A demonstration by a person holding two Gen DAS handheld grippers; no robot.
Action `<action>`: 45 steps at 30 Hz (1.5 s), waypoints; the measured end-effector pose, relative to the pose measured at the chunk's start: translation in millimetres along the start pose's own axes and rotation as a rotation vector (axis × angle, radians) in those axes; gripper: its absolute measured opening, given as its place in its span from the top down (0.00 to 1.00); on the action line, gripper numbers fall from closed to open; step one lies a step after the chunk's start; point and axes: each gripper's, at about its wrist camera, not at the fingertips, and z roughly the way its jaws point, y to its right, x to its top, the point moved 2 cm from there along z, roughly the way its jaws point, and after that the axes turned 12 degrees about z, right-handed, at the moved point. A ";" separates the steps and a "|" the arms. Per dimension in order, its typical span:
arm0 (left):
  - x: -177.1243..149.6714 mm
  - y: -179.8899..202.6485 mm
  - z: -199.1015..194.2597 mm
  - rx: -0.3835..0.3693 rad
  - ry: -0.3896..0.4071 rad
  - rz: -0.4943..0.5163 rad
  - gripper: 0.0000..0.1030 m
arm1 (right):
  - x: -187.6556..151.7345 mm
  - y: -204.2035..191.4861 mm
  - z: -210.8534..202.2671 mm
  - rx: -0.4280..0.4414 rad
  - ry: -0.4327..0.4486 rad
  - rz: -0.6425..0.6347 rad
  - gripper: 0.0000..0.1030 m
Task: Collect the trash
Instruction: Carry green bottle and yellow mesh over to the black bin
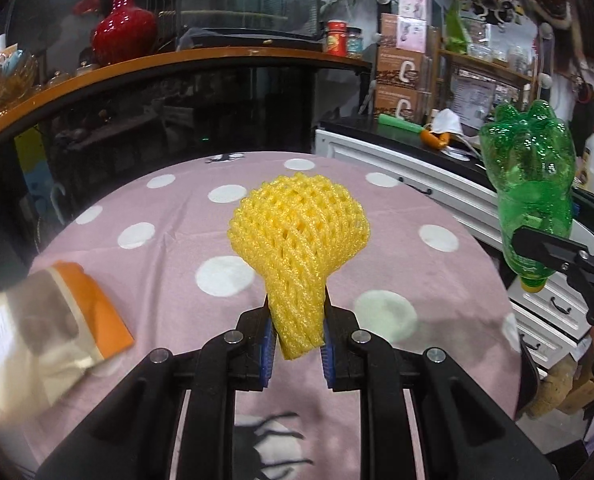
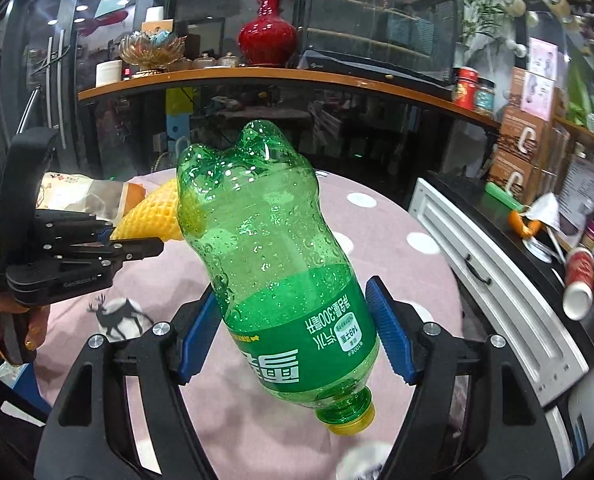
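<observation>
We carry two pieces of trash above the pink dotted tablecloth [image 1: 169, 208]. Our left gripper [image 1: 297, 328] is nearly closed, pinching the narrow end of the yellow foam net [image 1: 297, 228], which fans upward at the centre of the left wrist view. Our right gripper [image 2: 297, 336] stands wide, its blue pads pressed on the label band of the green bottle [image 2: 265, 240]. The bottle's long axis runs diagonally, yellow cap toward lower right, base toward upper left. To do this well, we should keep both grips firm and avoid knocking the snack packet [image 1: 49, 312] at lower left.
</observation>
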 end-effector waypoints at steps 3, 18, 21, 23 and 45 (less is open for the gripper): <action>-4.7 16.8 -10.4 -0.028 0.017 0.011 0.82 | -13.7 8.4 -18.8 -0.025 0.012 0.019 0.31; -8.0 103.9 -20.7 -0.204 0.062 0.060 0.82 | -97.8 105.0 -74.9 -0.213 -0.023 0.253 0.31; -6.9 129.0 -14.4 -0.244 0.051 0.085 0.82 | -120.7 129.5 -65.9 -0.248 -0.072 0.322 0.31; -6.7 145.9 -9.9 -0.281 0.042 0.099 0.82 | -141.5 150.5 -55.3 -0.293 -0.112 0.374 0.31; -15.9 239.4 30.9 -0.403 -0.046 0.193 0.82 | -265.5 221.7 48.6 -0.420 -0.464 0.605 0.29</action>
